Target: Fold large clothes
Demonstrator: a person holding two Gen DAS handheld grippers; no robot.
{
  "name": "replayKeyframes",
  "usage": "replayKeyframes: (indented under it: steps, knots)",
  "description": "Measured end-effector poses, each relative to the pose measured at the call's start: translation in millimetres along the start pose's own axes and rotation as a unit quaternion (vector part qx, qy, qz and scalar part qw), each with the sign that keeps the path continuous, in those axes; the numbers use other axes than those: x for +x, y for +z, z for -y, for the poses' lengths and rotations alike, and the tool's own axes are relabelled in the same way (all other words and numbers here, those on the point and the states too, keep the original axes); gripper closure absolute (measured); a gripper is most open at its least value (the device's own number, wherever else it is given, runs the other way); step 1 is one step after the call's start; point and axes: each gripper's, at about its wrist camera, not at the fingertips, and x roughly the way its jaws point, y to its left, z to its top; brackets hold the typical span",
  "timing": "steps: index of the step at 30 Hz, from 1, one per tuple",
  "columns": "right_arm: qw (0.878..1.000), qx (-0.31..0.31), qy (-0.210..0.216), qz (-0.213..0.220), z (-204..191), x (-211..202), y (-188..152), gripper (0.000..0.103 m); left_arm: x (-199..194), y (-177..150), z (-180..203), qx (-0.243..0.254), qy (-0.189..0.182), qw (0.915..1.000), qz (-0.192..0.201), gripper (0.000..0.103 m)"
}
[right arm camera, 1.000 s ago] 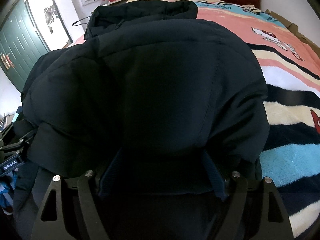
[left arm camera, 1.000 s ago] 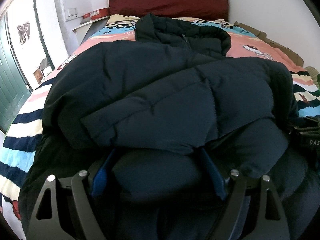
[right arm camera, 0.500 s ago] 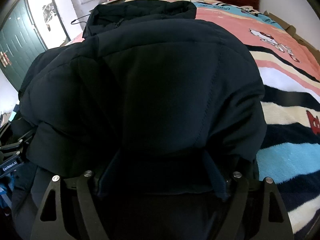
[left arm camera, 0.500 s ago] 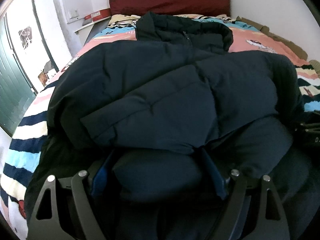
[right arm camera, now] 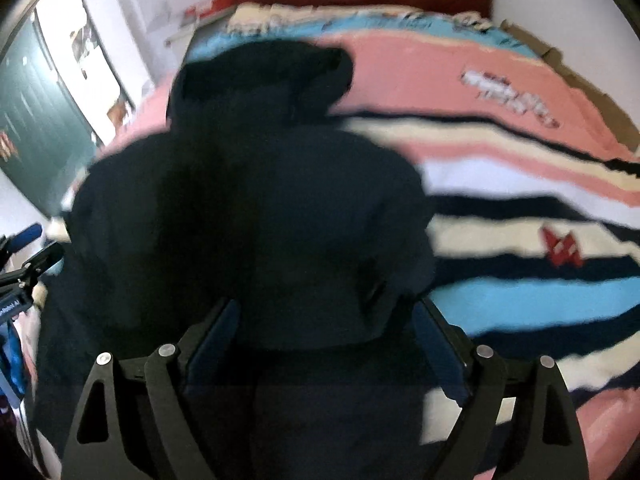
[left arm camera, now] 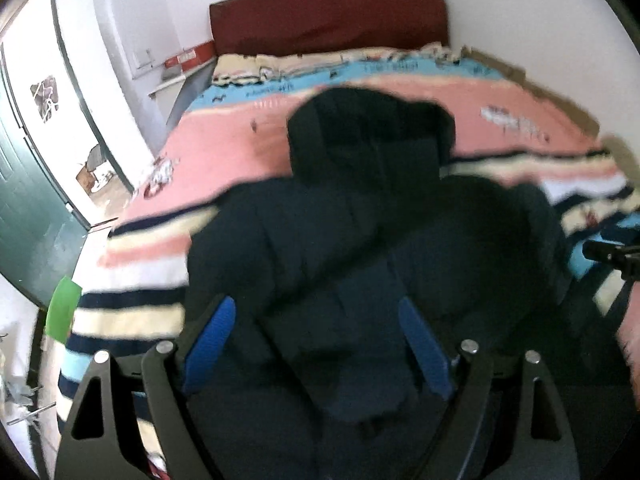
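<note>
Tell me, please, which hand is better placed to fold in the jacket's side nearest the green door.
Probably left: the left gripper hangs over the jacket's door-side half. The right gripper, its jaws just opening with jacket between them, is at the far edge.

A striped fleece blanket (left arm camera: 248,152) in pink, cream, navy and light blue covers the bed up to a dark red headboard (left arm camera: 328,16) at its far edge, with a dark green door (left arm camera: 28,216) standing open beyond the left edge.
</note>
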Motion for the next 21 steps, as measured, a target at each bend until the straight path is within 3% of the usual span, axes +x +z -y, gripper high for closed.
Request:
replayKeyframes:
  steps: [3,7,14,21]
  knots:
    - [0.999,0.005,0.002,0.033,18,-19,42,0.012,2,42,-23,-0.014,-0.013,0.9997,0.011,0.019]
    - [0.998,-0.014,0.006,0.059,33,-8,106,0.011,44,107,-42,-0.01,-0.035,0.9991,0.023,0.019]
    - [0.991,-0.041,0.053,0.117,49,70,231,0.011,175,210,-46,-0.006,-0.076,0.9969,0.019,0.019]
    - [0.992,-0.017,0.072,0.103,52,156,308,0.011,257,269,-51,-0.048,-0.12,0.9915,-0.015,0.019]
